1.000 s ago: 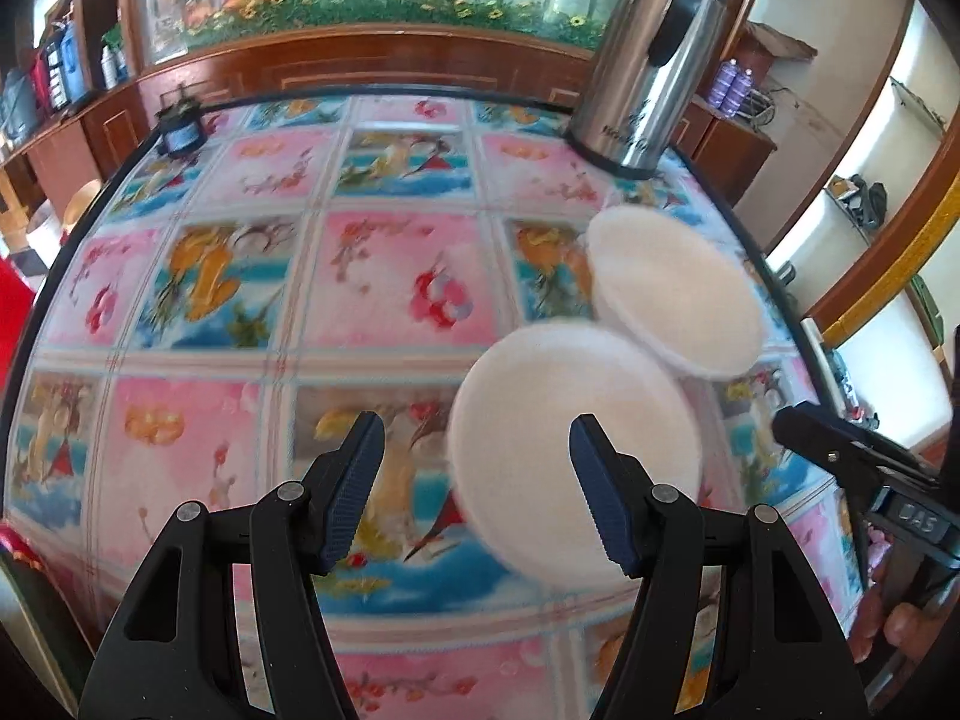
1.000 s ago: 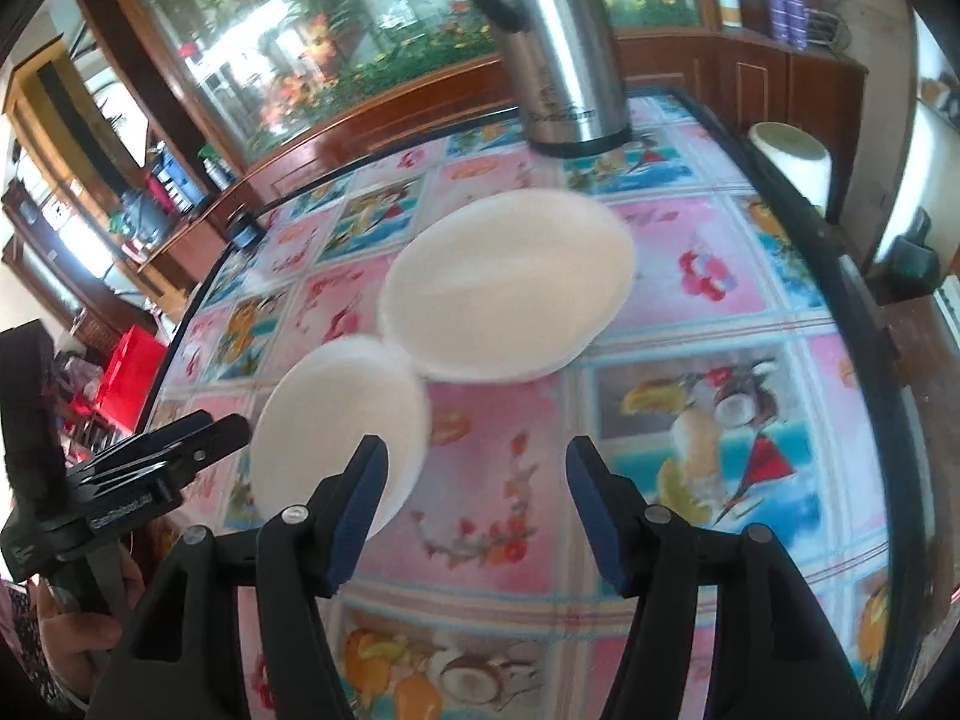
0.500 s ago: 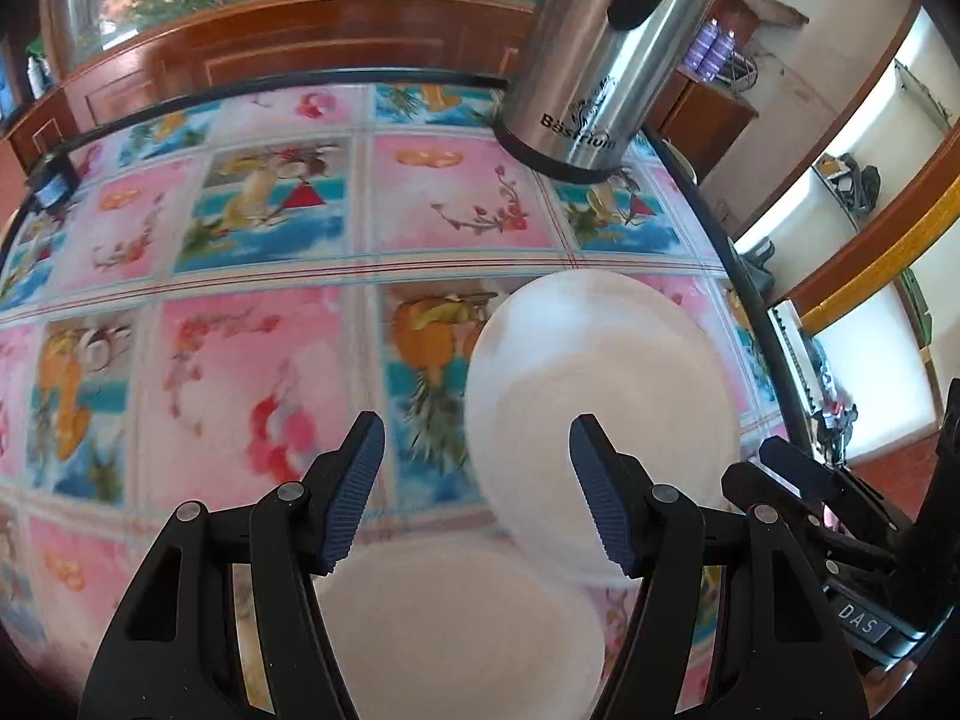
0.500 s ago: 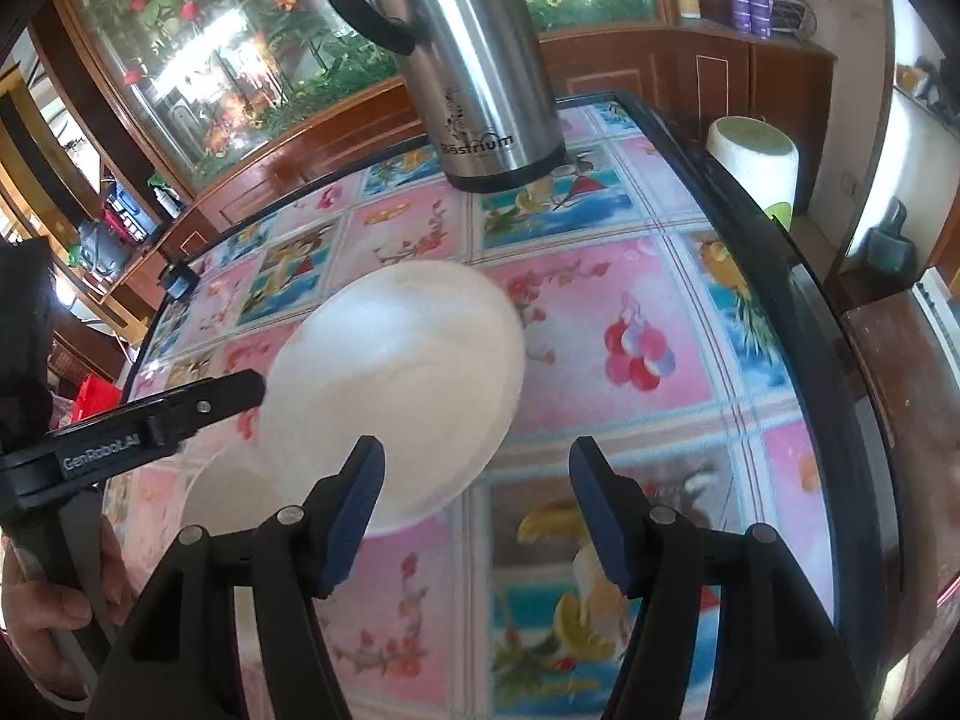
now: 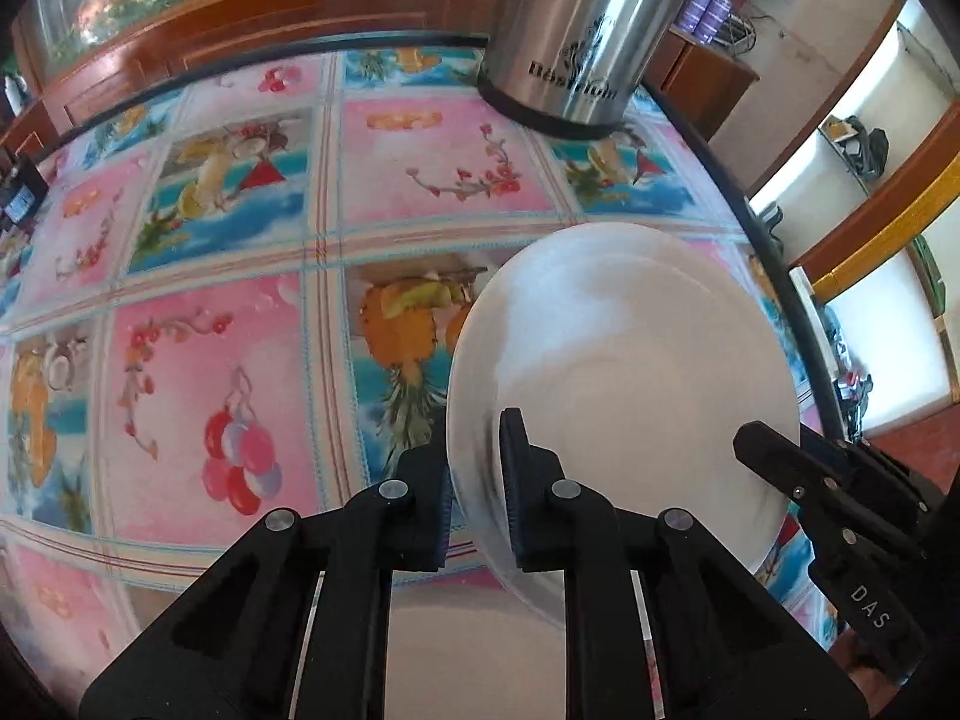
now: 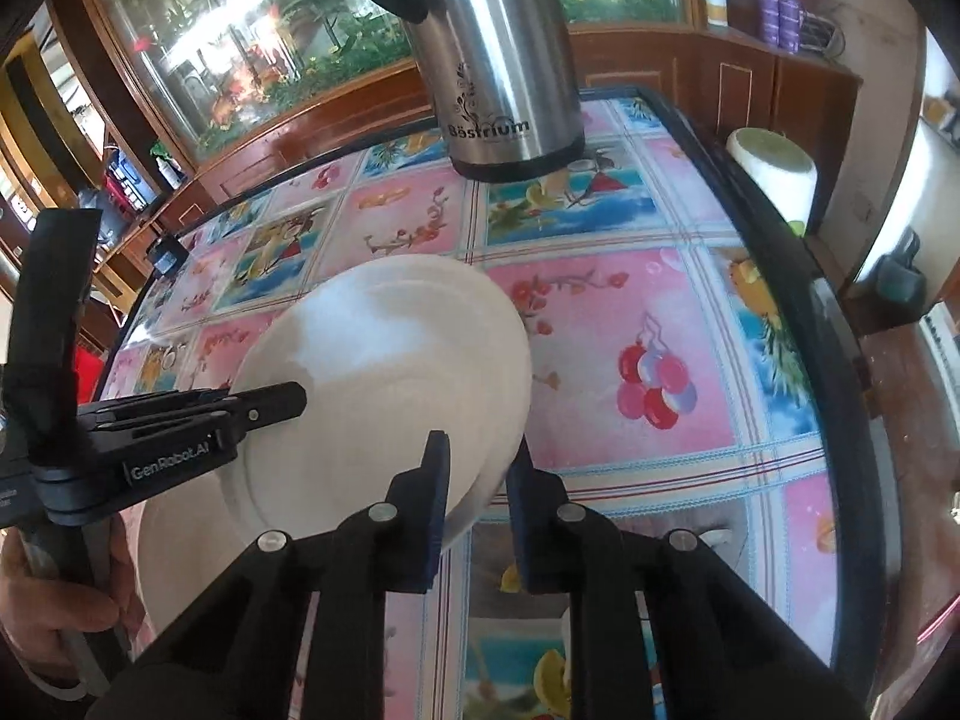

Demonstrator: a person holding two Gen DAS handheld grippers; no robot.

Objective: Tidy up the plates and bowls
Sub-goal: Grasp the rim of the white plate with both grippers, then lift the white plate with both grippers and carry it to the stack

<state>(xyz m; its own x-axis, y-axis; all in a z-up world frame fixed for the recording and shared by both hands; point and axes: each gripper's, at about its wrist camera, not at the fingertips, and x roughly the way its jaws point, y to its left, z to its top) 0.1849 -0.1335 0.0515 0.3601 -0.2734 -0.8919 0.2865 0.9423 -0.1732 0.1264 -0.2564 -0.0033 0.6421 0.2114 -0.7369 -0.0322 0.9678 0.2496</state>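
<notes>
Left tongs [image 5: 477,501] | right tongs [image 6: 477,495] | both now pinching plate [image 5: 630,372] rim | previously spread

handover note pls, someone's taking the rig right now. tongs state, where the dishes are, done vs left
Left tongs: shut on the near-left rim of the large white plate.
Right tongs: shut on the same plate's opposite rim, so both sides are gripped. The plate is tilted and appears lifted off the tablecloth.
Second white dish: lower down, under the held plate's near edge, partly hidden; plate or bowl, cannot tell.
Steel thermos: stands at the far side, out of the way.
Done: the plate is gripped by both tongs.
Left: probably set it on or with the second dish, then release. Nothing is stacked yet.
</notes>
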